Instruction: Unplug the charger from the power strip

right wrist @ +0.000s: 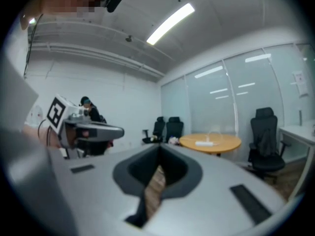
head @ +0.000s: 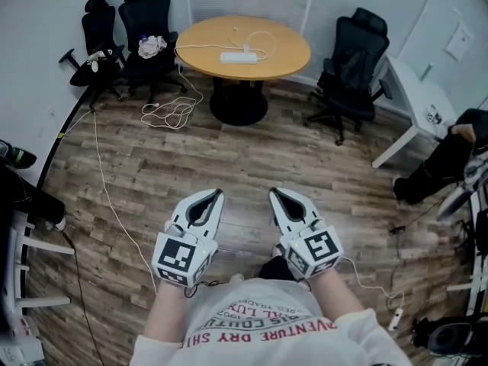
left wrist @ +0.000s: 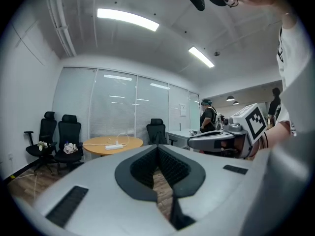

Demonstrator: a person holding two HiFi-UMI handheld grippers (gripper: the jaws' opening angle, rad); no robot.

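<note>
A white power strip (head: 239,57) lies on the round wooden table (head: 282,48) far across the room, with a white cable looped beside it. The charger on it is too small to make out. The strip also shows in the left gripper view as a small power strip (left wrist: 114,146) and in the right gripper view as a power strip (right wrist: 205,143). My left gripper (head: 216,195) and right gripper (head: 273,193) hang side by side close to my body, well short of the table. Both point level toward it, shut, with nothing between the jaws. The left gripper (left wrist: 157,146) and right gripper (right wrist: 160,149) show tips closed.
Black office chairs (head: 145,21) stand left of the table and another chair (head: 352,67) to its right. A white cable (head: 171,113) trails over the wooden floor. A white desk (head: 415,97) is at the right. A person (left wrist: 207,117) stands in the background.
</note>
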